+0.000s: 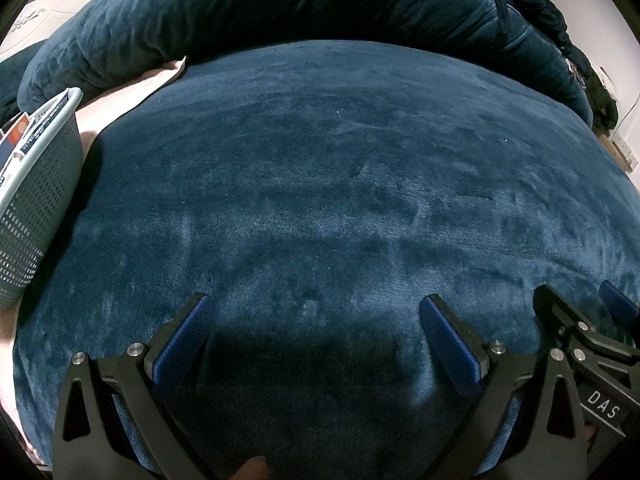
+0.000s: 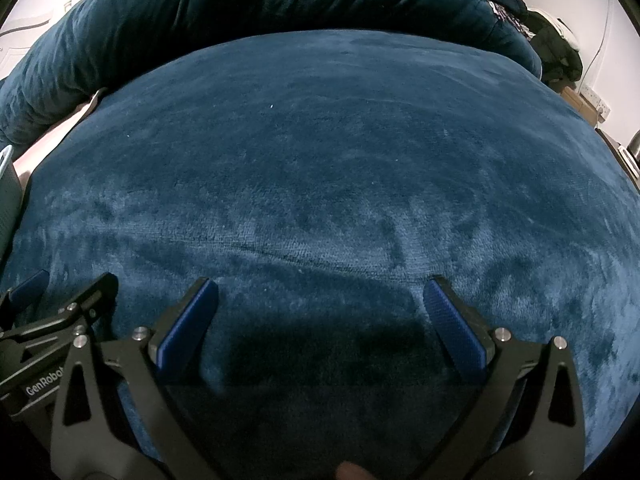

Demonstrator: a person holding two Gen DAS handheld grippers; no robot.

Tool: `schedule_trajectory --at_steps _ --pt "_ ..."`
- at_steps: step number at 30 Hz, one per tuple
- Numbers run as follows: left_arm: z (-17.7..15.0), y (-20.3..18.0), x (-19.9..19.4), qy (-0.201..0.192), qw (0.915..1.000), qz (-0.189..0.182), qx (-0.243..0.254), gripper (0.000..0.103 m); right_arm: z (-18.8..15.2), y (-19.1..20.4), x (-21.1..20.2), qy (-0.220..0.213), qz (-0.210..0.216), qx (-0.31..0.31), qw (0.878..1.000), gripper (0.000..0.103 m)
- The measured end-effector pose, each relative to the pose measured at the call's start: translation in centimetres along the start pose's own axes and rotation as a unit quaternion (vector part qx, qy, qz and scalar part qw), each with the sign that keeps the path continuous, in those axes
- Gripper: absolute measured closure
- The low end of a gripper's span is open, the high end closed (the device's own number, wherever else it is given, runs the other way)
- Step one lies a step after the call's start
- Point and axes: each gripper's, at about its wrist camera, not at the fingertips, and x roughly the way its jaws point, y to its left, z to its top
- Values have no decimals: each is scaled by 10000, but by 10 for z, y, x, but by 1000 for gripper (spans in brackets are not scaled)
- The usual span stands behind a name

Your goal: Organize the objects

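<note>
A dark blue plush blanket (image 1: 320, 168) covers the bed and fills both views (image 2: 328, 160). My left gripper (image 1: 316, 304) hovers low over it, open, with nothing between its blue pads. My right gripper (image 2: 322, 292) is also open and empty, close beside the left one. The right gripper (image 1: 580, 312) shows at the lower right of the left wrist view, and the left gripper (image 2: 60, 292) at the lower left of the right wrist view. A grey perforated basket (image 1: 36, 200) stands at the far left, holding cards or small boxes (image 1: 20, 132).
A rolled blue duvet (image 1: 260, 12) lies along the far side of the bed. Pink sheet (image 1: 132, 92) shows beside the basket. Dark clothes (image 2: 556, 52) pile up at the back right, with wall sockets (image 2: 596, 100) behind them. A basket edge (image 2: 8, 188) shows at left.
</note>
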Motion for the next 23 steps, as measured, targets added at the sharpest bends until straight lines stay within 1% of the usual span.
schedule_trajectory --at_steps 11,17,23 --pt "0 0 0 -5 10000 1 3 0 1 0 1 -1 1 -10 10000 0" --pt "-1 3 -2 -6 10000 -72 46 1 0 1 0 1 -10 -24 10000 0" --pt "-4 7 -5 -39 9996 -200 184 1 3 8 3 71 -256 -232 9994 0"
